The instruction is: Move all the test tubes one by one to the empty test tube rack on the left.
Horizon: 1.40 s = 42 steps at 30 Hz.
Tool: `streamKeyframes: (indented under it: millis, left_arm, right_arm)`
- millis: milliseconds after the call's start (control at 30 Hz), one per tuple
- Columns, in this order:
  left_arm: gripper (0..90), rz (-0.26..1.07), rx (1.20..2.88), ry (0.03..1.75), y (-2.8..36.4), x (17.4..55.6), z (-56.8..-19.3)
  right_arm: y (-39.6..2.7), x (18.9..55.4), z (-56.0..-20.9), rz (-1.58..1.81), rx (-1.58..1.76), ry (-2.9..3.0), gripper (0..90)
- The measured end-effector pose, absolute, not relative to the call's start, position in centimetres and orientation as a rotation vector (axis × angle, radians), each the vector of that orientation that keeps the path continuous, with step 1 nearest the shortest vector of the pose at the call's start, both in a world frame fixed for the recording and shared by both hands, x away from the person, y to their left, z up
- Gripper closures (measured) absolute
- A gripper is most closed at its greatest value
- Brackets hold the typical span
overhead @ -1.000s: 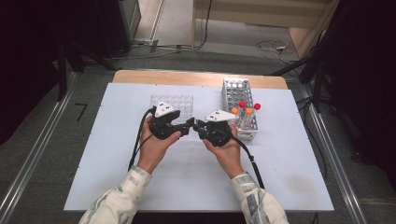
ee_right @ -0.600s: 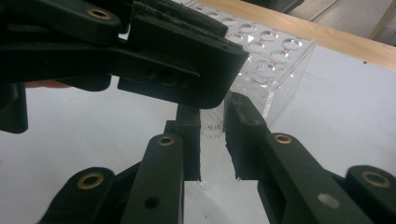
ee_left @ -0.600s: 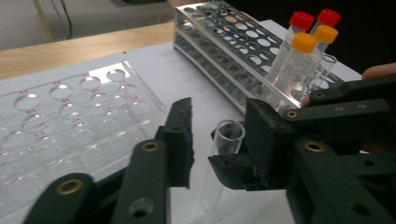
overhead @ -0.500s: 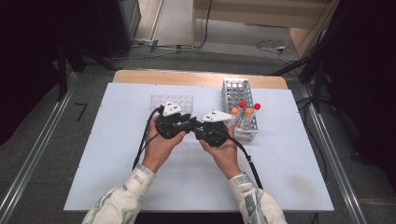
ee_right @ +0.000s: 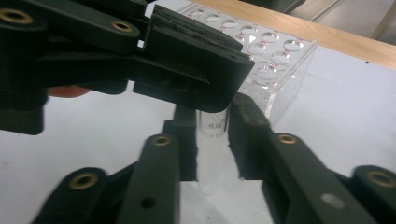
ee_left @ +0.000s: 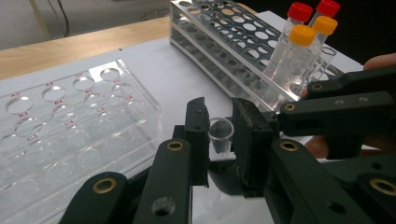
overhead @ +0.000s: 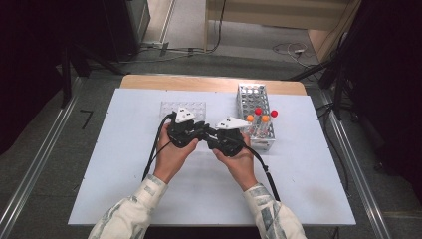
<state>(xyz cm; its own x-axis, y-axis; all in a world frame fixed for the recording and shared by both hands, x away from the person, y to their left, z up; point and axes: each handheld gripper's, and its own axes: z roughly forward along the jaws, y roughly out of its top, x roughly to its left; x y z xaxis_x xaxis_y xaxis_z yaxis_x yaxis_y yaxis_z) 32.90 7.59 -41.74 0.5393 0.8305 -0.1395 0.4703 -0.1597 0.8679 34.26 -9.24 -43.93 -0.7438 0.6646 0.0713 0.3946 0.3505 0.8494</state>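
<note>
left gripper [overhead: 196,130] fingers closed on clear tube [ee_left: 220,133] | right gripper [overhead: 211,137] fingers loosening

Clear tube [ee_left: 220,132]; black left gripper [ee_left: 218,135]; red, orange caps [overhead: 258,111]; white table [overhead: 124,164]; silver rack [overhead: 251,94].

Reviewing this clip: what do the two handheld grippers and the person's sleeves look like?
Both the left gripper and the right gripper are black, with linkage arms pinned by brass-coloured rivets and flat black fingers. Each carries a grey three-cornered plate on top and trails a black cable. The sleeves are pale with a faint pattern.
</note>
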Motion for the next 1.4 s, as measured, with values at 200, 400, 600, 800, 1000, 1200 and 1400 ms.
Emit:
streamKeyframes:
  millis: [200,400,600,800,1000,1200,1400]
  left_arm:
    - [77.2,0.456,1.773,1.091,8.1,33.2,-41.6]
    - [77.2,0.451,1.752,1.108,8.6,33.7,-41.1]
    - [77.3,0.465,1.746,1.109,8.6,34.6,-40.0]
    - [77.3,0.489,1.745,1.110,8.4,35.5,-38.8]
    - [77.3,0.523,1.749,1.131,8.3,36.8,-38.0]
    - [77.3,0.554,1.737,1.149,8.5,37.8,-37.3]
    - [77.3,0.579,1.722,1.157,8.8,38.6,-36.9]
  right_arm:
    - [-10.0,34.0,-43.6,1.372,0.955,2.345,41.8]
    - [-11.2,33.5,-43.6,1.354,0.949,2.353,38.5]
    - [-12.5,33.0,-43.3,1.355,0.945,2.340,38.5]
    - [-13.3,32.6,-43.2,1.354,0.949,2.331,38.5]
    - [-14.0,32.5,-42.9,1.359,0.953,2.325,37.8]
    - [-14.6,32.6,-42.9,1.365,0.966,2.312,35.1]
    - [-15.1,32.6,-42.7,1.380,0.970,2.306,34.6]
